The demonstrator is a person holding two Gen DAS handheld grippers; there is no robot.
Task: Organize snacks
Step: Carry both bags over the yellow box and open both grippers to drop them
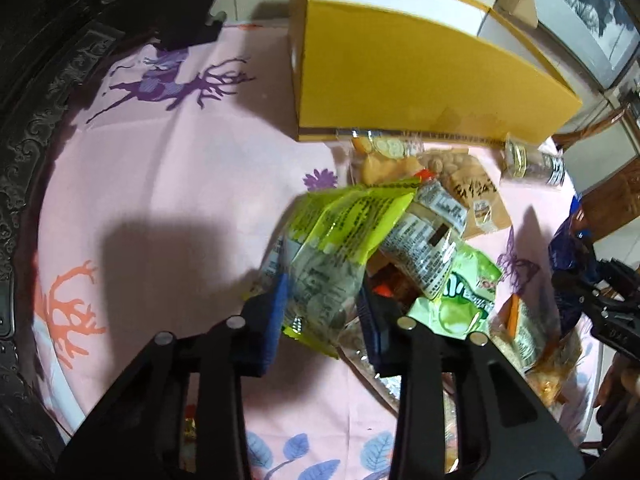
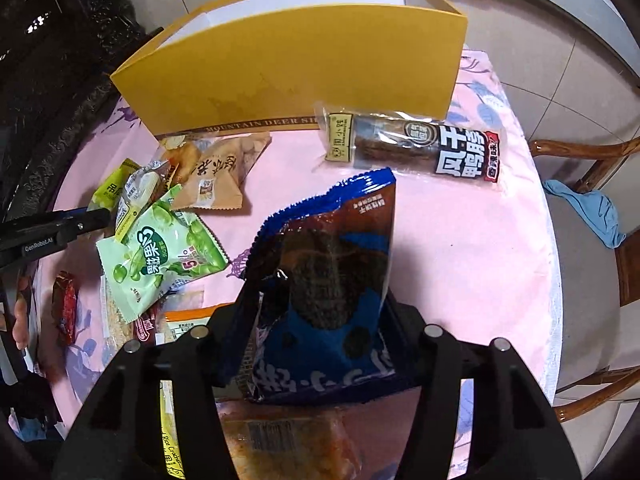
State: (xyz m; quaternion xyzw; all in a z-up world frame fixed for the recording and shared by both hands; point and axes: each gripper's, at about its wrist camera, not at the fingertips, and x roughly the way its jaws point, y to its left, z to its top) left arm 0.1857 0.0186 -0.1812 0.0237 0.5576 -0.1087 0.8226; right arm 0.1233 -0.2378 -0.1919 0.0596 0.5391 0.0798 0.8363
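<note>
The round surface (image 2: 460,248), draped in a pink cloth printed with deer and leaves, carried a yellow open box (image 2: 304,72) at its far side, a dark duck-neck packet (image 2: 424,146) just near it, and a heap of snack packets (image 2: 172,240) at left.

You have a yellow-green snack packet (image 1: 340,248) pinched between the left gripper (image 1: 324,312) fingers, tilted up off the pink cloth. The blue cookie bag (image 2: 324,280) stands upright in the right gripper (image 2: 316,320), its crimped top edge pointing far.

The open yellow box (image 2: 296,64) stands at the far side, white inside. Just in front of its near wall lies a tan biscuit pouch (image 2: 218,174); to the right of that, a long dark duck-neck packet (image 2: 416,144) lies flat. Left of the blue bag, a pale green pea packet (image 2: 160,256) rests on a heap of other packets. A small red wrapper (image 2: 66,308) lies at the left edge.
</note>
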